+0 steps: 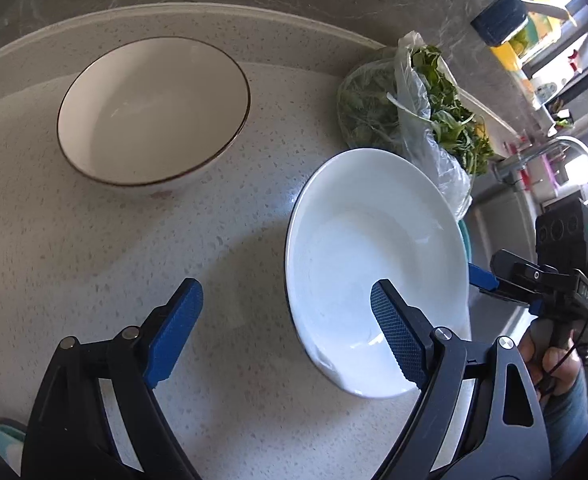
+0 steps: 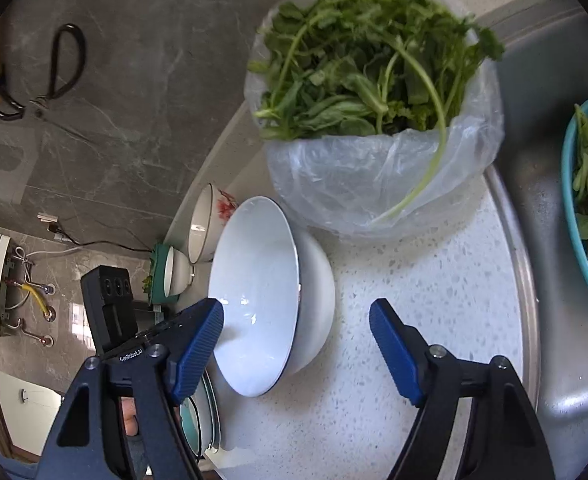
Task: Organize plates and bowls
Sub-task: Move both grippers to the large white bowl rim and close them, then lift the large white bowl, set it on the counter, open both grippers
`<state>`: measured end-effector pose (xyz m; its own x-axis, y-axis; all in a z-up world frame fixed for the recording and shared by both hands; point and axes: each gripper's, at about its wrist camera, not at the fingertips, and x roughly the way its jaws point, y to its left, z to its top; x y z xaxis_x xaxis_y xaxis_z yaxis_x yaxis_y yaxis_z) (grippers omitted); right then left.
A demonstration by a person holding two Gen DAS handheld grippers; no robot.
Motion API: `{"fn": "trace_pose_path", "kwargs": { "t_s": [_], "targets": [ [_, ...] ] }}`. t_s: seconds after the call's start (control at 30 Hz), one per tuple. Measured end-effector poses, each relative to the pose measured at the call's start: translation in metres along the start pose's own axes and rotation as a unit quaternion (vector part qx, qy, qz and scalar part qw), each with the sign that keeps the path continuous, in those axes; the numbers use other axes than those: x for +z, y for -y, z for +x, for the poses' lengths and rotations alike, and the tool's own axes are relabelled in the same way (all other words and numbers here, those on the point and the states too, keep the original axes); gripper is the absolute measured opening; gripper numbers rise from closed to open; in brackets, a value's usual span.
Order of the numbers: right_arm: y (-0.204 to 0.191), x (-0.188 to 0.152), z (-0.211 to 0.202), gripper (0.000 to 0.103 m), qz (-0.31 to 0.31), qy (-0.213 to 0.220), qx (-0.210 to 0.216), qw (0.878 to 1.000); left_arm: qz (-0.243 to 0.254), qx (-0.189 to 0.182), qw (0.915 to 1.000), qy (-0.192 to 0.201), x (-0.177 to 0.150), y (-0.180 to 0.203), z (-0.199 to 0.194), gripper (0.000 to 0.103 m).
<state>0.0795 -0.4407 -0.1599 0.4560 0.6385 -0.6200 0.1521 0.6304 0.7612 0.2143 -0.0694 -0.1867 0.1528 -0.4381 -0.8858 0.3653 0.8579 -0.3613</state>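
Speckled counter [image 1: 94,248] w/ white bowl [image 1: 373,272] at 3 o'clock, dark-rimmed bowl [image 1: 154,110] at 11 o'clock, bagged greens [image 2: 373,92] at 1 o'clock; left gripper [image 1: 286,320] & right gripper [image 2: 297,340] both w/ fingers apart, gripping nothing.

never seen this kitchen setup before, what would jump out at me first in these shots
The big white bowl in the middle of the speckled counter, flanked by both pairs of blue-padded tongs standing open. Just behind it, a clear plastic bag of leafy greens beside the steel sink. To the bowl's left in the left wrist view stands a dark-rimmed bowl.
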Motion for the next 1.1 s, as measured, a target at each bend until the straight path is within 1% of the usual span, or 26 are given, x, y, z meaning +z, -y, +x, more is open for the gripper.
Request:
{"fn": "trace_pose_path", "kwargs": {
  "t_s": [0.03, 0.1, 0.13, 0.17, 0.23, 0.3, 0.33, 0.37, 0.47, 0.5, 0.53, 0.57, 0.7, 0.73, 0.77, 0.83, 0.9, 0.93, 0.97, 1.03, 1.1],
  "targets": [
    [0.000, 0.002, 0.003, 0.074, -0.002, -0.005, 0.001, 1.000, 0.001, -0.002, 1.0000, 0.000, 0.001, -0.002, 0.002, 0.084],
    [-0.001, 0.003, 0.009, 0.072, -0.007, -0.016, -0.001, 1.000, 0.001, -0.005, 1.0000, -0.002, 0.006, 0.000, 0.010, 0.084],
    [-0.001, 0.004, 0.012, 0.071, -0.006, -0.022, -0.002, 1.000, -0.002, -0.008, 1.0000, -0.004, 0.006, 0.000, 0.012, 0.081],
    [0.000, 0.005, 0.015, 0.071, -0.004, -0.026, 0.000, 1.000, -0.006, -0.018, 0.9998, -0.008, 0.006, -0.002, 0.015, 0.074],
    [0.000, 0.006, 0.020, 0.068, -0.002, -0.032, -0.002, 0.999, -0.012, -0.033, 0.9993, -0.012, 0.005, -0.004, 0.018, 0.068],
    [0.001, 0.007, 0.023, 0.067, 0.001, -0.038, -0.006, 0.999, -0.009, -0.036, 0.9992, -0.015, 0.006, -0.003, 0.022, 0.067],
    [0.002, 0.008, 0.025, 0.066, 0.004, -0.041, -0.010, 0.999, -0.009, -0.037, 0.9991, -0.016, 0.007, -0.002, 0.024, 0.063],
    [0.003, 0.009, 0.027, 0.064, 0.007, -0.044, -0.014, 0.999, -0.009, -0.041, 0.9990, -0.019, 0.007, -0.001, 0.027, 0.056],
    [0.005, 0.010, 0.030, 0.059, 0.013, -0.050, -0.013, 0.999, -0.001, -0.039, 0.9990, -0.021, 0.008, 0.003, 0.031, 0.050],
    [0.004, 0.012, 0.033, 0.059, 0.014, -0.051, -0.012, 0.999, 0.002, -0.041, 0.9989, -0.021, 0.009, 0.005, 0.032, 0.043],
    [0.004, 0.012, 0.033, 0.058, 0.015, -0.051, -0.011, 0.999, 0.004, -0.043, 0.9988, -0.023, 0.009, 0.005, 0.033, 0.030],
    [0.003, 0.013, 0.035, 0.057, 0.015, -0.052, -0.012, 0.998, 0.005, -0.042, 0.9988, -0.025, 0.009, 0.006, 0.033, 0.028],
    [0.004, 0.011, 0.037, 0.050, 0.018, -0.059, -0.016, 0.998, 0.003, -0.040, 0.9990, -0.022, 0.009, 0.006, 0.034, 0.028],
    [0.003, 0.010, 0.038, 0.045, 0.018, -0.062, -0.017, 0.998, 0.004, -0.038, 0.9990, -0.021, 0.009, 0.006, 0.032, 0.028],
    [0.004, 0.010, 0.039, 0.039, 0.018, -0.064, -0.018, 0.998, 0.005, -0.039, 0.9990, -0.020, 0.010, 0.006, 0.030, 0.026],
    [0.006, 0.009, 0.040, 0.030, 0.021, -0.068, -0.018, 0.997, 0.010, -0.031, 0.9993, -0.019, 0.011, 0.007, 0.029, 0.023],
    [0.005, 0.009, 0.041, 0.029, 0.020, -0.068, -0.021, 0.997, 0.011, -0.025, 0.9994, -0.022, 0.011, 0.008, 0.030, 0.020],
    [0.005, 0.010, 0.041, 0.029, 0.020, -0.068, -0.023, 0.997, 0.010, -0.017, 0.9995, -0.024, 0.012, 0.007, 0.031, 0.015],
    [0.005, 0.010, 0.041, 0.029, 0.021, -0.067, -0.024, 0.997, 0.004, -0.017, 0.9995, -0.025, 0.012, 0.005, 0.032, 0.012],
    [0.005, 0.011, 0.041, 0.028, 0.023, -0.067, -0.026, 0.997, -0.005, -0.021, 0.9994, -0.026, 0.012, 0.001, 0.033, 0.010],
    [0.006, 0.011, 0.040, 0.028, 0.029, -0.072, -0.032, 0.996, -0.009, -0.025, 0.9993, -0.028, 0.012, -0.002, 0.034, 0.010]
  ]
}}
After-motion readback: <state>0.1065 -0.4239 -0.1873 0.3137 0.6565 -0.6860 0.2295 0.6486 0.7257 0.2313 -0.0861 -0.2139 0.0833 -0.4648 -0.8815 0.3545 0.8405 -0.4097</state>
